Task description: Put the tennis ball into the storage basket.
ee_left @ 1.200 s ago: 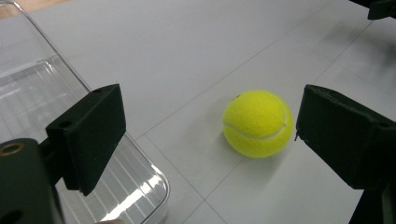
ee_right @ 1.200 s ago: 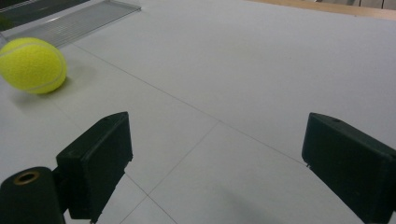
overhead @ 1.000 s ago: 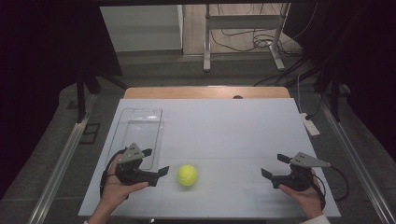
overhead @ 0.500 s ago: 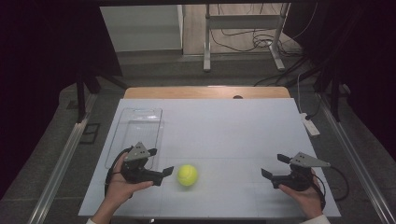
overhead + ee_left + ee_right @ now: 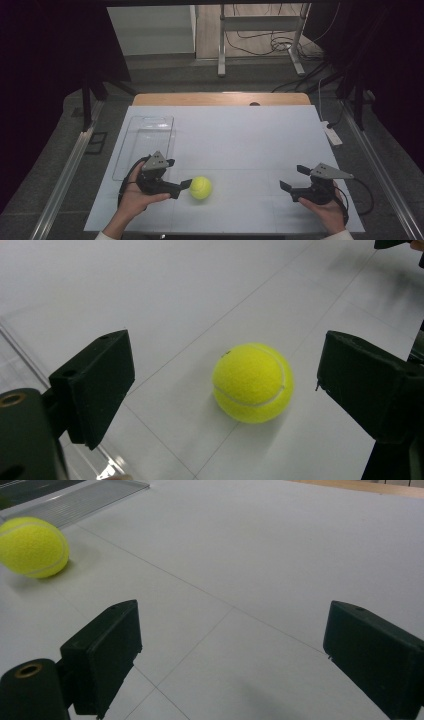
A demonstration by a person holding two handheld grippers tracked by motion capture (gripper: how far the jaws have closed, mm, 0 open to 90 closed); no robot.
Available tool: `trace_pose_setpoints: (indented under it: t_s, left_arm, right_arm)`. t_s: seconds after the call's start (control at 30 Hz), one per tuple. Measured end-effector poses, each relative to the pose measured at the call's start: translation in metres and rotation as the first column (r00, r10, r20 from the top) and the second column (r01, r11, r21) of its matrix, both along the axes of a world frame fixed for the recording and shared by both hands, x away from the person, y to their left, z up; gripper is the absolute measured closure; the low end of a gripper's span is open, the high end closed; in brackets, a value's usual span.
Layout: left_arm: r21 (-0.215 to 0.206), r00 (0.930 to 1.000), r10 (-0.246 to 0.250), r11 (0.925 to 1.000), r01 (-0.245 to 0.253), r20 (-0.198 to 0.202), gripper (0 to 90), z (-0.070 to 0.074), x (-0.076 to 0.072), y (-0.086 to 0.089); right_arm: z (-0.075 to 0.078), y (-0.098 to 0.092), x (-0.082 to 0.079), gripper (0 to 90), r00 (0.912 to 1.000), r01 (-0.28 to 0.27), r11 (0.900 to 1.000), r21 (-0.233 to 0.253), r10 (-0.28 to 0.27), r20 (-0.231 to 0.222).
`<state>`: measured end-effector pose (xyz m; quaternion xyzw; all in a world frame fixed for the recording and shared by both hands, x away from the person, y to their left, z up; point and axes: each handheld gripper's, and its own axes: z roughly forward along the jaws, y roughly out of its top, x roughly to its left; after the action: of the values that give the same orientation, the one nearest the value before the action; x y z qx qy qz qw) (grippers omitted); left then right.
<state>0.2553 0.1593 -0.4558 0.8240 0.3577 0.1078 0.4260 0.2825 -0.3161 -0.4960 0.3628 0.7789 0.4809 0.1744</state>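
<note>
Lower centre of high view: tennis ball [image 5: 200,188] just ahead of left gripper [image 5: 177,176], jaws wide; right gripper [image 5: 294,178], jaws wide, well apart.

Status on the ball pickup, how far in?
Done: left gripper has reached the ball, jaws open either side of it in the left gripper view. In hand: nothing gripped; the ball sits on the table. Left: closing and lifting. Right gripper is open, well off to the side. The clear tray holds nothing.
</note>
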Motion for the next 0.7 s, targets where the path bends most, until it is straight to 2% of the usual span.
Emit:
trace_pose_setpoints:
  t_s: [0.43, 0.7]
  left_arm:
    - [0.045, 0.9984, -0.036, 0.9983, 0.038, -0.044, 9.0, -0.005, 0.008, -0.015]
    - [0.066, 0.9962, -0.073, 0.9950, 0.076, -0.049, 8.7, -0.006, 0.011, -0.026]
  right_arm:
    - [0.000, 0.000, 0.000, 8.7, 1.0000, -0.002, 1.000, -0.011, 0.002, 0.001]
    - [-0.001, 0.000, 0.000, 8.7, 1.0000, -0.005, 1.000, -0.013, 0.005, 0.002]
